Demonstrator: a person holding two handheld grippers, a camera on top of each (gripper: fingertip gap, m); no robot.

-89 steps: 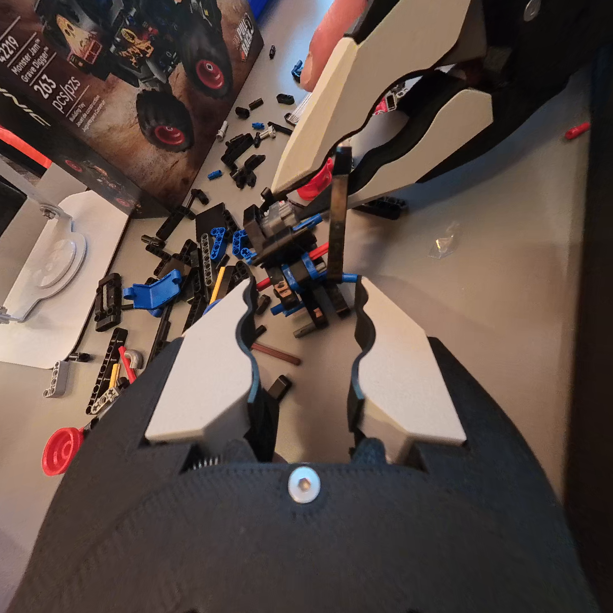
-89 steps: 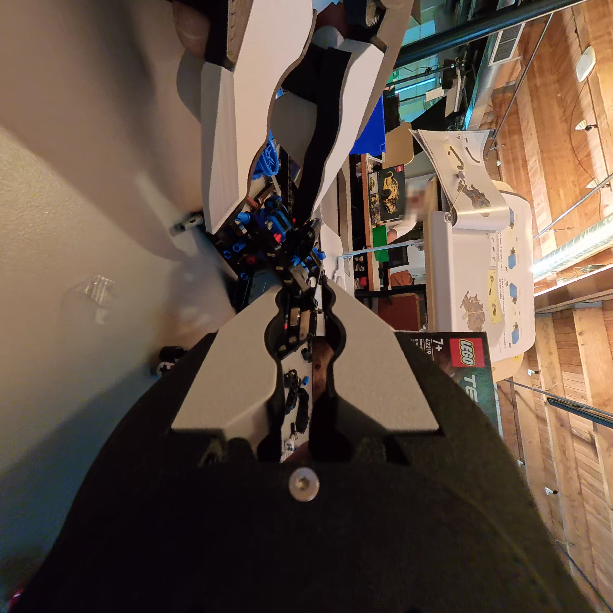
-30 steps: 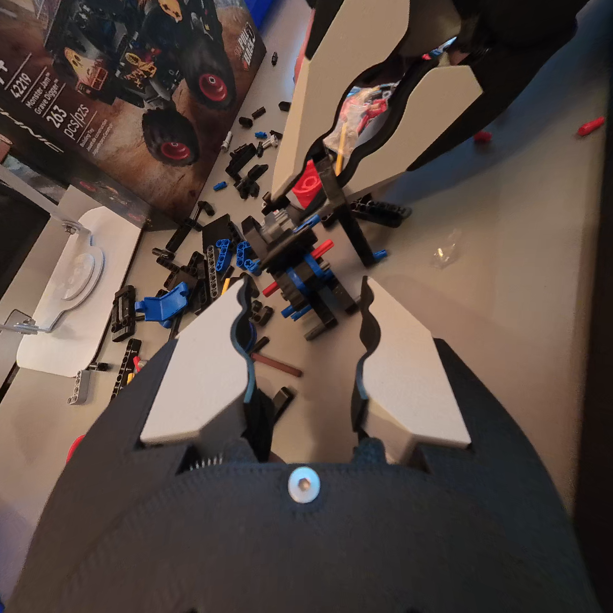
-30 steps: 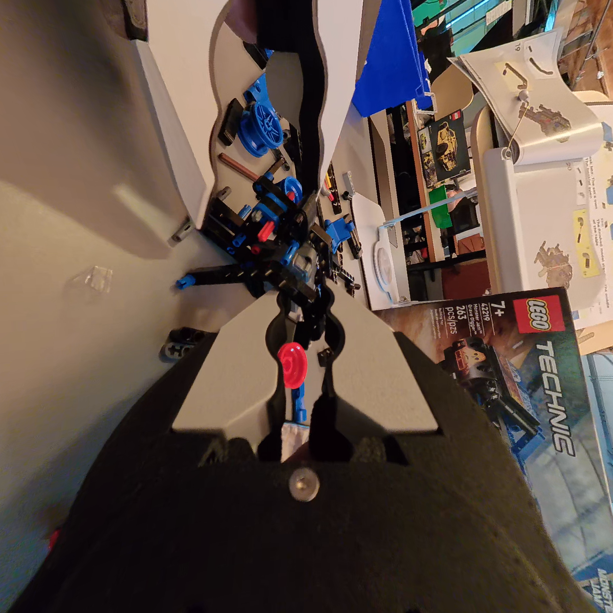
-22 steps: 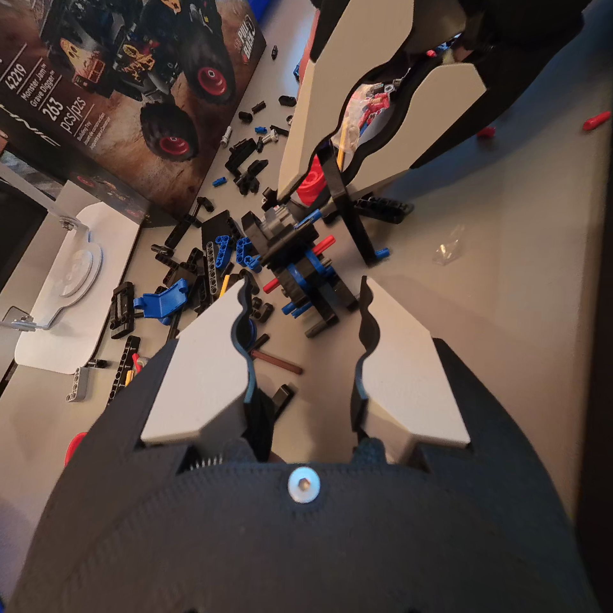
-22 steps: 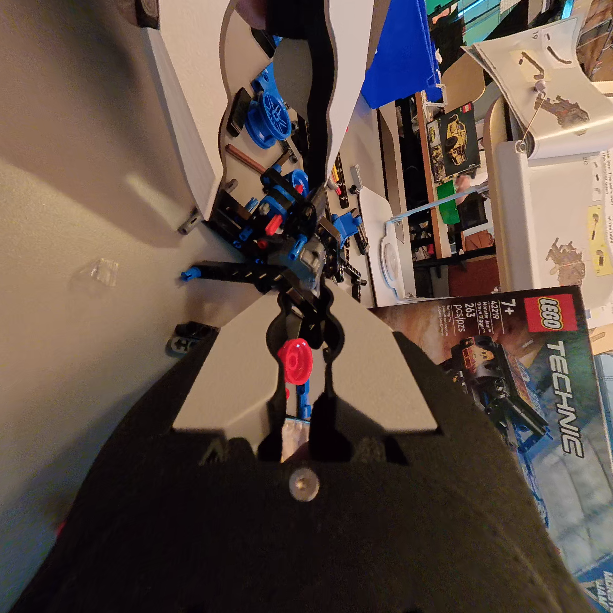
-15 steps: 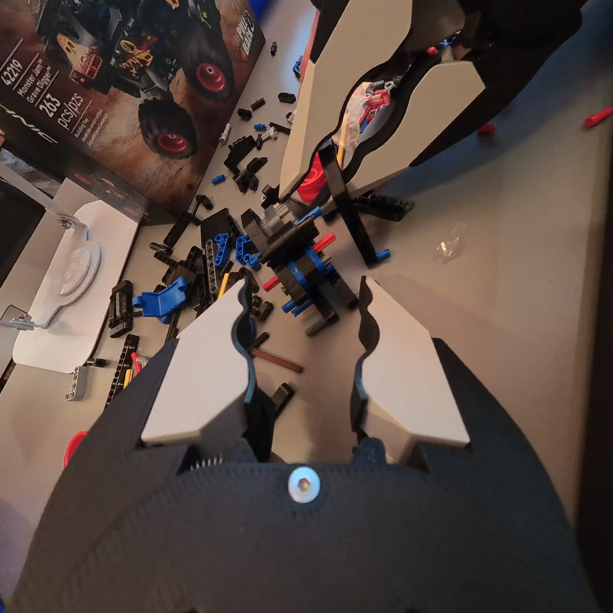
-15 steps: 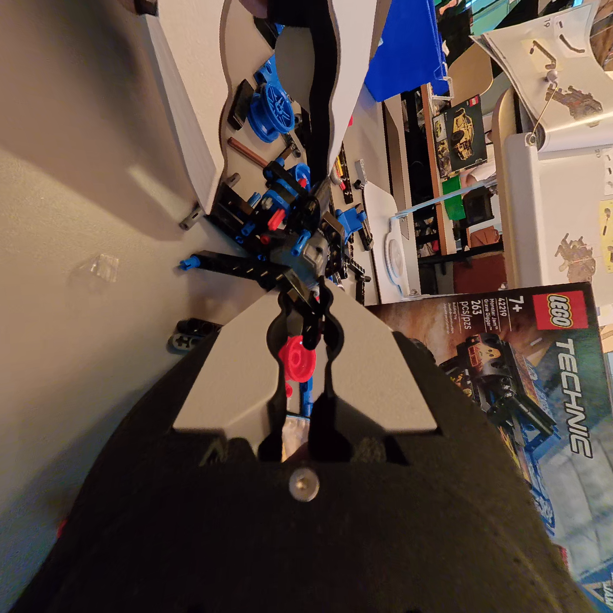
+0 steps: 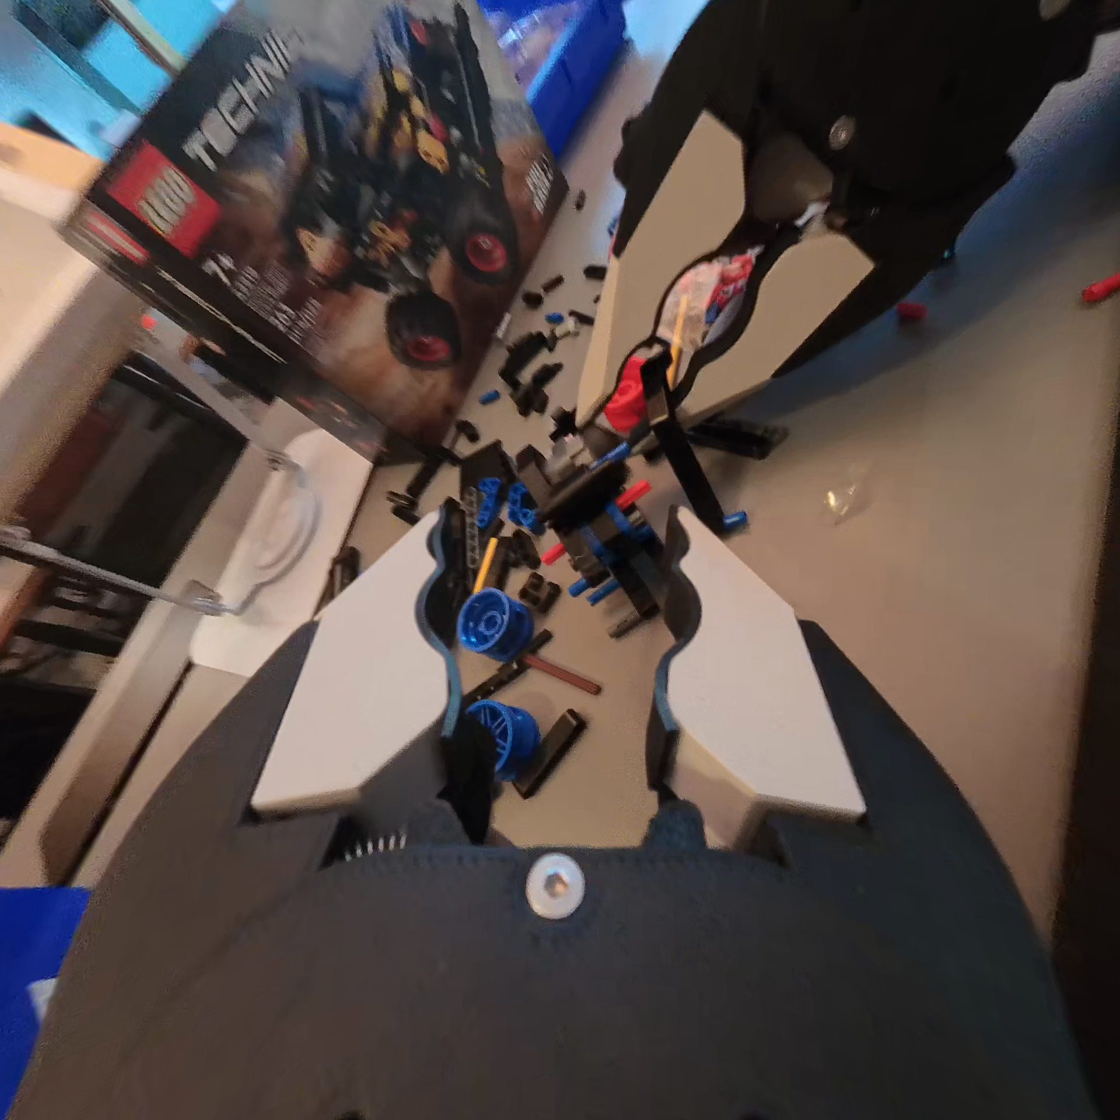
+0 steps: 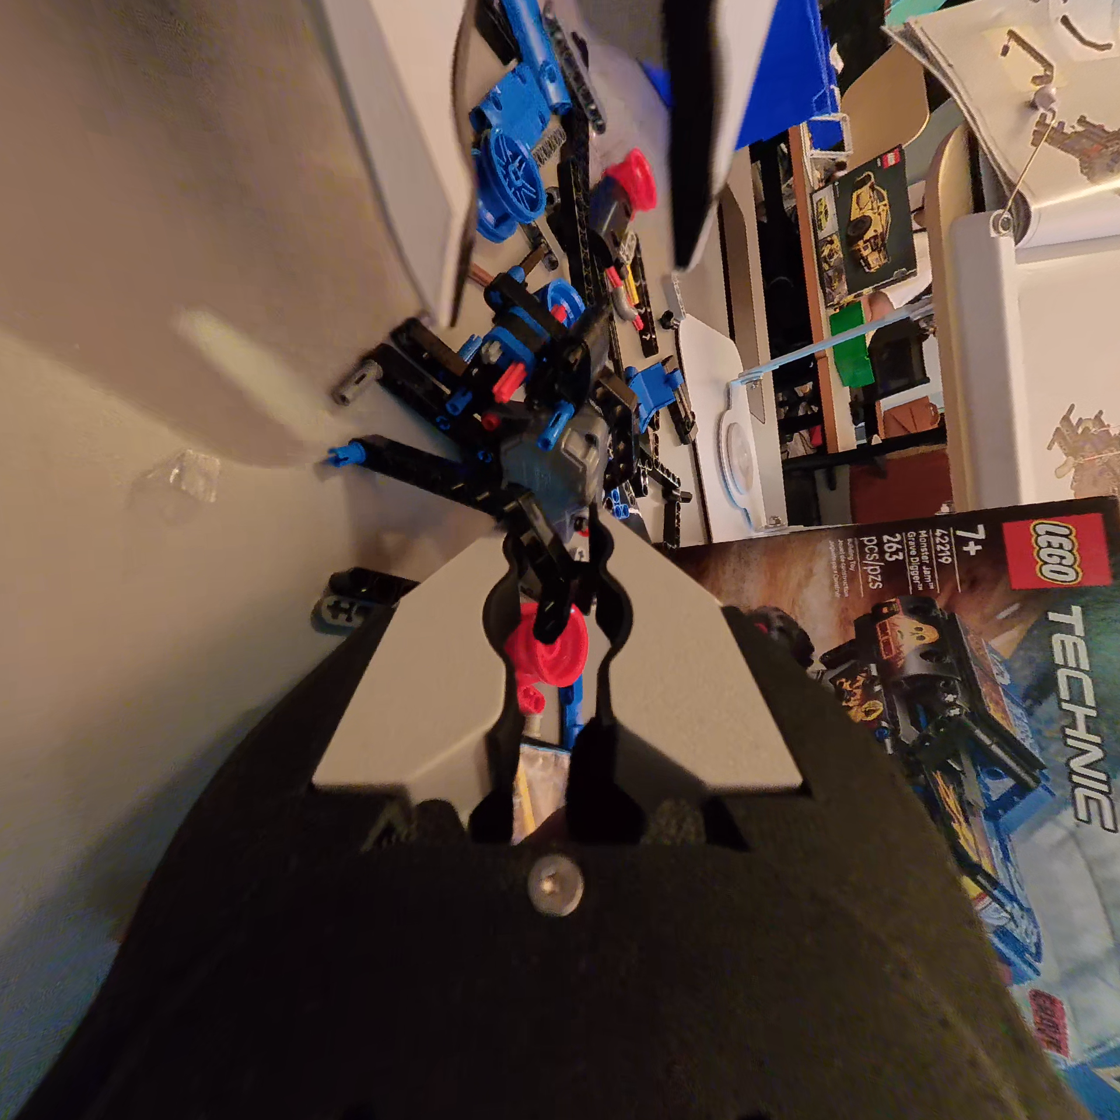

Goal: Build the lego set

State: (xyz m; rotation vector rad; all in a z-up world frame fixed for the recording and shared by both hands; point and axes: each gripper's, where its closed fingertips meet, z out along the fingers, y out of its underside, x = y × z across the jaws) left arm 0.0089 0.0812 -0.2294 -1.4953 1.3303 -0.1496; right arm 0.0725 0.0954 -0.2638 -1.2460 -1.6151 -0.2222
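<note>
A partly built black, blue and grey lego assembly [image 9: 597, 533] [image 10: 548, 436] lies on the grey table among loose parts. My right gripper [image 10: 557, 539] is shut on one end of a long black beam [image 10: 424, 466]. The beam's other end, with a blue pin, rests on the table. In the left wrist view the right gripper [image 9: 651, 376] holds that beam [image 9: 688, 466] just beyond the assembly. My left gripper [image 9: 554, 524] is open and empty, above and short of the assembly. Two blue wheels [image 9: 492, 624] [image 9: 506, 736] lie between its fingers. The left gripper [image 10: 566, 288] shows above in the right wrist view.
The lego box [image 9: 339, 212] [image 10: 909, 636] stands at the left. A red wheel hub [image 10: 548, 651] lies behind the right fingers. A white stand base [image 9: 273, 545], a clear plastic scrap [image 9: 845, 497], red pins [image 9: 1097, 291] and an instruction booklet [image 10: 1030, 73] are around. The table edge runs along the right. The left gripper's tips are roughly 8 cm from the right gripper's. The clear plastic scrap [image 9: 845, 497] lies around 7 cm away from my left fingertips.
My left gripper has pulled back and tilted up, so two blue wheels now show between its fingers. The right gripper still holds the black beam, lowered from upright to slanted.
</note>
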